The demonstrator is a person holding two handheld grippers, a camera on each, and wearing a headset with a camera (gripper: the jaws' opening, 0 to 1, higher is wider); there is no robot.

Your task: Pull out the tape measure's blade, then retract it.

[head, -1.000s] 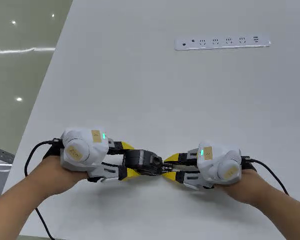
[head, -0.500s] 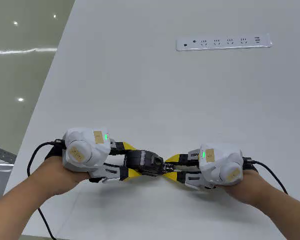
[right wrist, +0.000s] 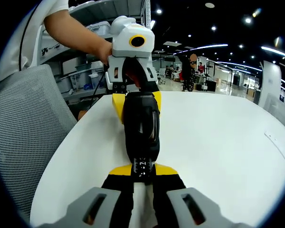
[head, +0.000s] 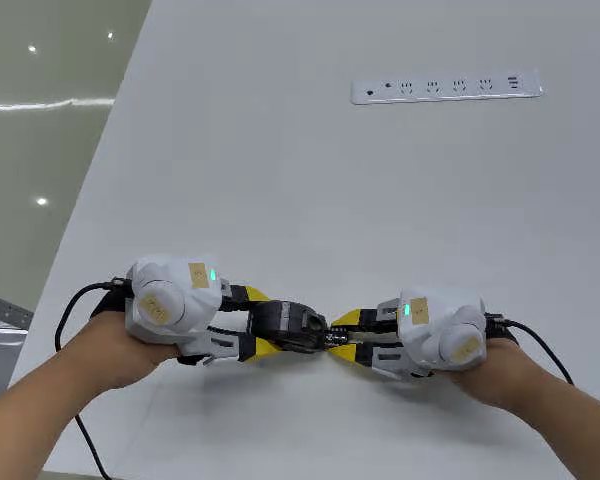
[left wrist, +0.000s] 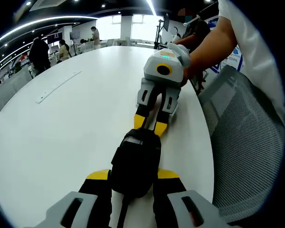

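Black tape measure case [head: 285, 325] lies low on the white bench [head: 310, 180] in the head view, between the two claws, placed as it was half a second ago with hardly any more blade drawn. In the left gripper view the left claw [left wrist: 133, 174] is clenched on its sides. In the right gripper view the right claw [right wrist: 143, 170] pinches the numbered blade tip [right wrist: 141, 166], just beside the case.

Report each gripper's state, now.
Left gripper: shut on the tape measure.
Right gripper: shut on the blade, at its tip.
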